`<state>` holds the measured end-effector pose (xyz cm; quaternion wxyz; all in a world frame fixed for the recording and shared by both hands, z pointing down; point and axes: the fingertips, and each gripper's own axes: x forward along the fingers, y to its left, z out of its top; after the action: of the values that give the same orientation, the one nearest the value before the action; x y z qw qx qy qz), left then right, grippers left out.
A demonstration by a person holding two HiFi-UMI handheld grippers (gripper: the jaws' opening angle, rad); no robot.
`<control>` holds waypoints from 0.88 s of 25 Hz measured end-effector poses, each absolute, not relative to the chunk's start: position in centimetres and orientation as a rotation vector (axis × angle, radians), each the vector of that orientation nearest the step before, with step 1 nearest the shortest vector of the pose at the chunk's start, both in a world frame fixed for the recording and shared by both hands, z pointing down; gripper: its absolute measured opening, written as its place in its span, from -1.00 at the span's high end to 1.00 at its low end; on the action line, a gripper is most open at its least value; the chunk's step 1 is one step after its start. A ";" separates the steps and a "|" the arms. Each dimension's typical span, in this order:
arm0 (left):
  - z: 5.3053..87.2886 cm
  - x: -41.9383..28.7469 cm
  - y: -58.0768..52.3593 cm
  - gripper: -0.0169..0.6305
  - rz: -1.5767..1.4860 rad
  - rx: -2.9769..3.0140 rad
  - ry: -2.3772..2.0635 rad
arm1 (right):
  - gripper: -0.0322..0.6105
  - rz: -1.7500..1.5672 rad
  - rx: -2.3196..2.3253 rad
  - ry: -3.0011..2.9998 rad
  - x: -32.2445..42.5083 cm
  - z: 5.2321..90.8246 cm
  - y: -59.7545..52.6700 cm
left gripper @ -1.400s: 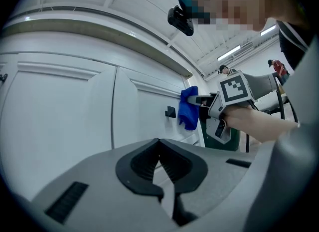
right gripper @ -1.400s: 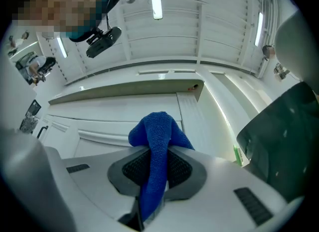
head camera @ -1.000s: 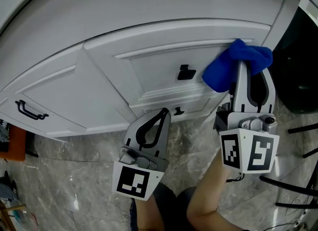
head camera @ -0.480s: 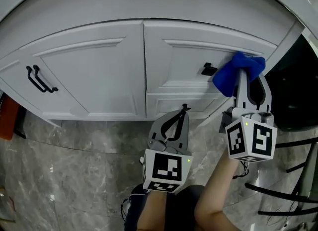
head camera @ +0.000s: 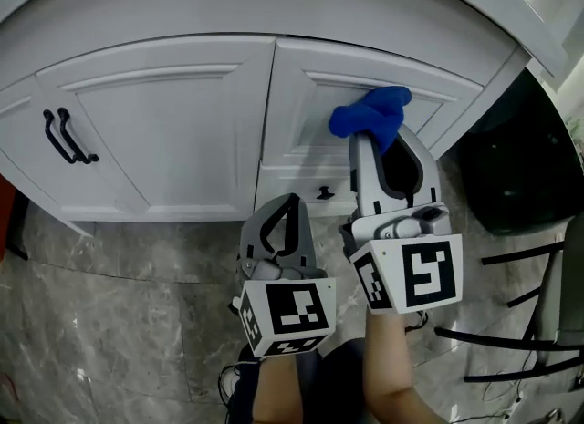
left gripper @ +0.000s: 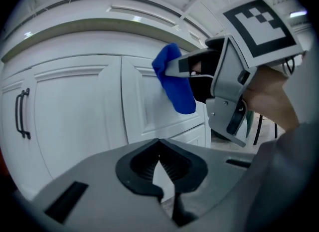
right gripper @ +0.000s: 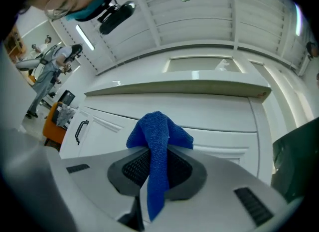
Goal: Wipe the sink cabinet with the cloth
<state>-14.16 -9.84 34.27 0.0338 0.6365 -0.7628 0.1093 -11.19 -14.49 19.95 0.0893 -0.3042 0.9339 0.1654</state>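
The white sink cabinet [head camera: 173, 130] has two doors. A blue cloth [head camera: 370, 114] is bunched against the upper panel of the right door, and my right gripper [head camera: 371, 139] is shut on it. In the right gripper view the cloth [right gripper: 157, 146] hangs down between the closed jaws, in front of the cabinet [right gripper: 219, 121]. My left gripper [head camera: 281, 205] is lower and to the left, near the foot of the cabinet, shut with nothing in it. The left gripper view shows its jaws [left gripper: 159, 145] meeting, with the cloth [left gripper: 174, 79] and the right gripper [left gripper: 234, 86] up to the right.
The left door carries a black double handle [head camera: 59, 135]. A small black knob [head camera: 324, 194] sits low on the right door. A dark bin [head camera: 511, 167] stands to the right of the cabinet, with black metal legs [head camera: 520, 322] nearer. Grey marble floor [head camera: 119, 322] lies below.
My right gripper has carried the cloth leftwards across the right door, over where the door's black handle showed. My left gripper has shifted a little left and stays shut.
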 end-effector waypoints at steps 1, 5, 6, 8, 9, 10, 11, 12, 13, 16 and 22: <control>34.3 -14.4 -9.8 0.93 0.355 1.955 -2.356 | 0.71 0.504 -0.894 2.795 -11.9 20.5 -14.0; 34.3 -16.3 -9.0 0.93 0.396 1.852 -2.455 | 0.71 0.287 -0.683 2.947 -14.5 24.0 -12.7; 34.2 -16.5 -8.8 0.93 0.415 1.823 -2.481 | 0.71 0.225 -0.604 2.981 -14.8 24.8 -12.3; 34.0 -16.5 -8.4 0.93 0.465 1.790 -2.511 | 0.71 0.213 -0.500 3.034 -14.8 26.4 -11.8; 33.8 -16.7 -8.2 0.93 0.493 1.789 -2.516 | 0.71 0.247 -0.482 3.055 -14.8 27.2 -11.7; 33.7 -17.0 -7.9 0.93 0.514 1.793 -2.518 | 0.71 0.270 -0.479 3.069 -15.0 28.0 -11.7; 33.5 -17.5 -7.7 0.93 0.522 1.796 -2.523 | 0.71 0.262 -0.475 3.071 -15.4 28.7 -11.7; 33.2 -18.0 -7.4 0.93 0.517 1.797 -2.530 | 0.71 0.224 -0.460 3.065 -15.9 29.1 -11.8; 33.0 -18.4 -7.3 0.93 0.503 1.797 -2.537 | 0.71 0.170 -0.433 3.052 -16.5 29.3 -11.8; 32.9 -18.5 -7.3 0.93 0.474 1.828 -2.534 | 0.71 0.122 -0.366 3.020 -18.5 29.4 -11.4; 32.9 -17.4 -7.8 0.93 0.360 1.944 -2.471 | 0.71 0.250 -0.355 2.947 -19.9 29.1 -11.6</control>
<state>-17.42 -7.82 32.90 -0.0116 0.6143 -0.7807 0.1138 -19.86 -11.64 29.06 0.0811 -0.1189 0.9861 0.0836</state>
